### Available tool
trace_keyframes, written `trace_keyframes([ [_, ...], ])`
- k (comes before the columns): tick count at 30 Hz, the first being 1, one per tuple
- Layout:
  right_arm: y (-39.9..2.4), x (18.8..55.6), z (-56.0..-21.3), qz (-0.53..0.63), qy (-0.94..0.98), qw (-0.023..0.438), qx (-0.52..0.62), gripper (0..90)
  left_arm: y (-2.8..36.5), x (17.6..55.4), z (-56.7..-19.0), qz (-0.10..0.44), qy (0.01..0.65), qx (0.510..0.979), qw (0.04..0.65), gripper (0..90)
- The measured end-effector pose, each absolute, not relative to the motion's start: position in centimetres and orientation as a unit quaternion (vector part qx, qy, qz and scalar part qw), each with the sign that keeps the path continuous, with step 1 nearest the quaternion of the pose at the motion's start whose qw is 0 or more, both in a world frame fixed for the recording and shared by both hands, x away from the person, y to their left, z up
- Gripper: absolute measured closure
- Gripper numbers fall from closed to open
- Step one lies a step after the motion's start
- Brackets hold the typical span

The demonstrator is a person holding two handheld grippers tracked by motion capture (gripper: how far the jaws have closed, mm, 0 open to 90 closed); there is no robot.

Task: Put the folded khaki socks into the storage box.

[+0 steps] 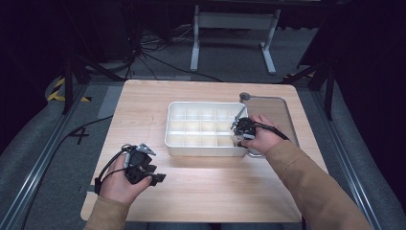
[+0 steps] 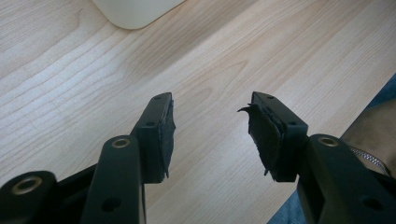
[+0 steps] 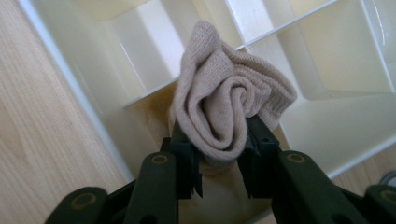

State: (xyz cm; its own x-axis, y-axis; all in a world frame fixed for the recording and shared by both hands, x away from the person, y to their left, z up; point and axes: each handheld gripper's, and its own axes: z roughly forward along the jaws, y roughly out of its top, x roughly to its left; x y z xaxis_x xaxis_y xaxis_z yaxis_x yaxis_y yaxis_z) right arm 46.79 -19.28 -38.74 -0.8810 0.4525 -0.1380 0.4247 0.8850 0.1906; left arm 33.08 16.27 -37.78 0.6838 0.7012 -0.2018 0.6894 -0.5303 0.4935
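Right tongs (image 3: 219, 154) pinch rolled sock (image 3: 229, 102) over organizer (image 3: 140, 51).

Beige ribbed-knit sock (image 3: 227, 109) between the black jaws of the right hand-held gripper (image 3: 219, 154). Cream-white divided tray (image 3: 327, 70) beyond it. Bench (image 1: 143, 105) pale wood-grain.

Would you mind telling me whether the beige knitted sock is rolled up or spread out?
Rolled up: the beige knitted sock forms a spiral bundle, pinched between the right gripper jaws above the white compartment tray.

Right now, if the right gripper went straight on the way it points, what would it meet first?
Probably the floor of a compartment in the white divided plastic tray; the right gripper holds a rolled beige knit sock over it, though depth is unclear.
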Motion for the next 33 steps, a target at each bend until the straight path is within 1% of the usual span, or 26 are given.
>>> trace_keyframes([
  [4,-19.5,46.7,-37.3,0.104,0.963,0.086,0.234,62.5,16.2,33.1,-37.8,0.011,0.397,0.875,0.276,50.9],
  [7,-19.5,46.8,-36.9,0.109,0.963,0.088,0.231,60.9,16.1,33.1,-37.8,0.008,0.399,0.875,0.276,50.9],
  [8,-19.3,46.8,-36.5,0.121,0.961,0.084,0.233,58.8,16.0,33.1,-37.8,0.008,0.397,0.875,0.276,50.8],
  [9,-19.3,46.8,-36.5,0.121,0.961,0.084,0.233,58.8,16.0,33.2,-37.8,0.008,0.395,0.876,0.276,50.8],
  [10,-19.0,46.8,-36.3,0.131,0.958,0.083,0.24,56.2,16.0,33.2,-37.8,0.01,0.395,0.875,0.278,50.8],
  [12,-18.9,46.9,-36.3,0.137,0.958,0.085,0.239,55.7,16.0,33.1,-37.8,0.011,0.397,0.874,0.28,50.8],
  [14,-18.6,47.0,-36.1,0.14,0.954,0.101,0.243,54.3,16.0,33.1,-37.7,0.014,0.396,0.874,0.282,50.8],
  [15,-18.3,47.2,-36.0,0.147,0.95,0.106,0.254,50.8,16.1,33.1,-37.7,0.012,0.397,0.873,0.282,50.8],
  [16,-18.3,47.2,-36.0,0.147,0.95,0.106,0.254,50.8,16.1,33.1,-37.7,0.012,0.397,0.873,0.282,50.8],
  [19,-18.0,47.6,-36.3,0.156,0.944,0.109,0.268,42.2,16.1,33.1,-37.8,0.012,0.397,0.873,0.282,50.8],
  [20,-17.9,47.7,-36.4,0.155,0.944,0.108,0.271,41.1,16.1,33.1,-37.8,0.012,0.396,0.873,0.283,50.8],
  [24,-18.0,48.2,-36.9,0.147,0.941,0.107,0.284,40.4,16.2,33.1,-37.8,0.012,0.399,0.872,0.283,50.8],
  [26,-18.1,48.5,-37.1,0.148,0.941,0.098,0.288,42.9,16.2,33.1,-37.8,0.014,0.399,0.872,0.284,50.8],
  [27,-18.2,48.6,-37.1,0.147,0.942,0.092,0.288,45.9,16.3,33.1,-37.8,0.018,0.398,0.872,0.286,50.8],
  [29,-18.2,48.5,-37.0,0.148,0.944,0.087,0.283,60.8,16.3,33.1,-37.7,0.015,0.4,0.869,0.29,50.5],
  [30,-18.2,48.3,-36.7,0.146,0.945,0.086,0.279,71.7,16.3,33.1,-37.7,0.015,0.4,0.869,0.292,50.4],
  [31,-18.2,48.3,-36.7,0.146,0.945,0.086,0.279,71.7,16.3,33.1,-37.7,0.015,0.4,0.869,0.292,50.4],
  [33,-18.1,48.2,-36.6,0.142,0.948,0.087,0.272,76.0,16.2,33.2,-37.7,0.015,0.4,0.869,0.291,50.3],
])
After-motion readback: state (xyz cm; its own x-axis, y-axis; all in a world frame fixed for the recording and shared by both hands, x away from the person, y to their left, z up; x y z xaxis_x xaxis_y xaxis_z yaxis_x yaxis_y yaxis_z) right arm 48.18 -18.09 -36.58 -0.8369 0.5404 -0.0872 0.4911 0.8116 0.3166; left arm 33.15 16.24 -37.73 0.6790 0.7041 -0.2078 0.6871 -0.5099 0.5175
